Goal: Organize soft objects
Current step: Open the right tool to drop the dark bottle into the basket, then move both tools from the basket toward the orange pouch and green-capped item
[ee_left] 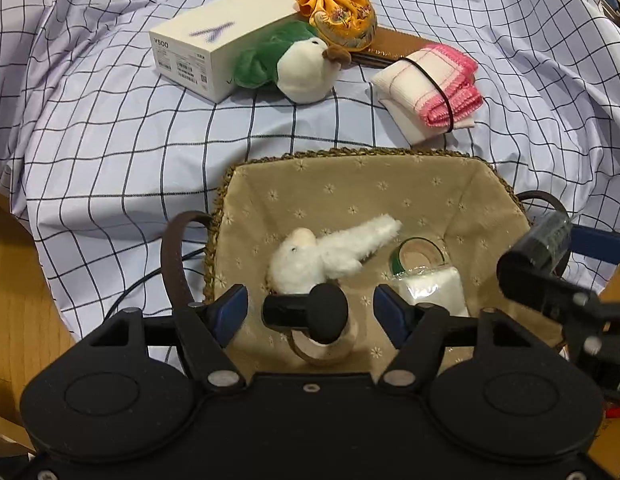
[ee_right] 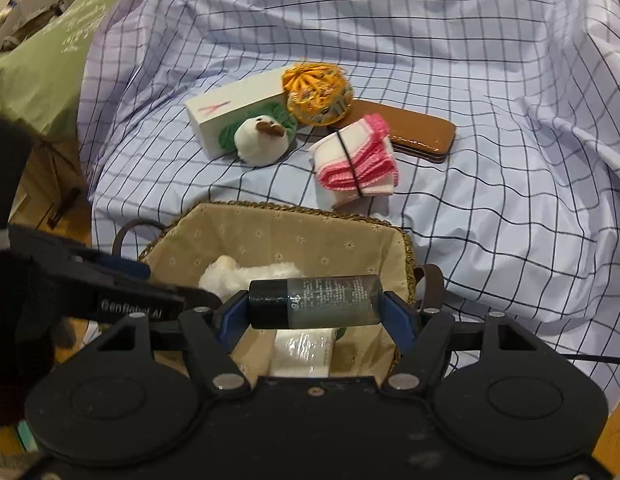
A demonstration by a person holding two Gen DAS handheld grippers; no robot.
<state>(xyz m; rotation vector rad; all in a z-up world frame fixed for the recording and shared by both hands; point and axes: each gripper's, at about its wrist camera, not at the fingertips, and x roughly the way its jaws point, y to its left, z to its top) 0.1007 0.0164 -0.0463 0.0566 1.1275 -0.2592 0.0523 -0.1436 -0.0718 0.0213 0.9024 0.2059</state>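
A woven basket (ee_left: 350,156) (ee_right: 270,210) with a beige liner holds a white plush toy (ee_left: 330,254) (ee_right: 246,272), a tape roll (ee_left: 416,256) and a clear packet (ee_left: 430,288) (ee_right: 302,350). My left gripper (ee_left: 310,312) is open over the basket, with a black mushroom-shaped object (ee_left: 310,312) between its fingers, untouched by either pad. My right gripper (ee_right: 314,306) is shut on a dark bottle (ee_right: 314,300) (ee_left: 538,248) above the basket. On the checked cloth behind lie a green-white plush (ee_left: 294,64) (ee_right: 262,140), an orange cushion (ee_left: 338,16) (ee_right: 316,94) and a pink-white towel bundle (ee_left: 430,84) (ee_right: 356,160).
A white box (ee_left: 214,56) (ee_right: 234,114) and a brown case (ee_left: 390,46) (ee_right: 414,132) lie on the cloth behind the soft objects. A green bag (ee_right: 46,60) stands at the left. Wooden floor (ee_left: 14,300) shows at the left edge.
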